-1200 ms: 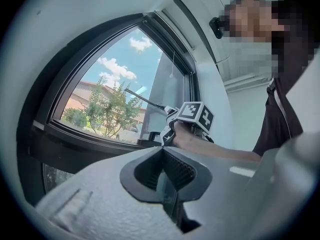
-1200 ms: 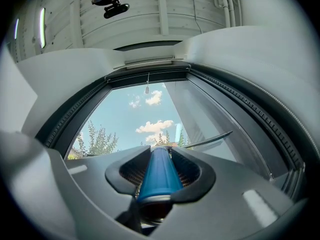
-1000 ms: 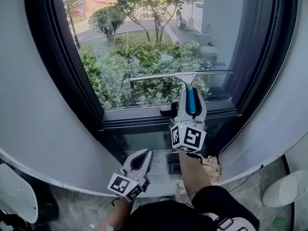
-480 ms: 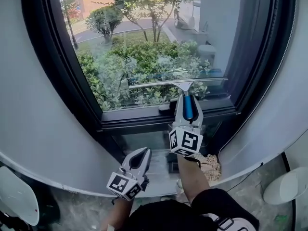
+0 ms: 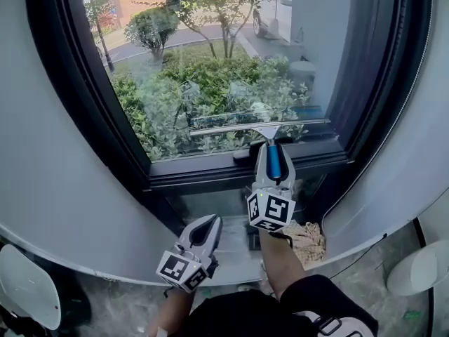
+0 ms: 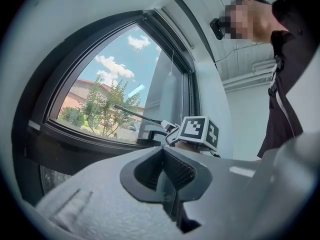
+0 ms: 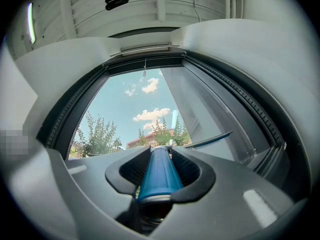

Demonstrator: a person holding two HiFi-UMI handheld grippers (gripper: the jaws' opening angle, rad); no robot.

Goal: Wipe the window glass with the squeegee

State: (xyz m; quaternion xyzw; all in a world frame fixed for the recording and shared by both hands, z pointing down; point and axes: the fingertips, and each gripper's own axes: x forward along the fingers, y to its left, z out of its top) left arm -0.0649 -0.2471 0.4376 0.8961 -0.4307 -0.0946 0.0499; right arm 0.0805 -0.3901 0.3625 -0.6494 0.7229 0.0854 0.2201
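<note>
The squeegee has a long metal blade and a blue handle. Its blade lies flat against the window glass, close above the lower frame. My right gripper is shut on the blue handle, pointing up at the pane. In the left gripper view the blade shows as a thin dark bar against the sky. My left gripper hangs low, below the sill, shut with nothing between its jaws.
A thick black window frame borders the pane, with a window handle on its lower rail. White curved wall lies either side. A crumpled cloth lies on the floor by the right forearm.
The squeegee has slid down the glass toward the lower frame, drawn by the right gripper. The left gripper has stayed where it was.
</note>
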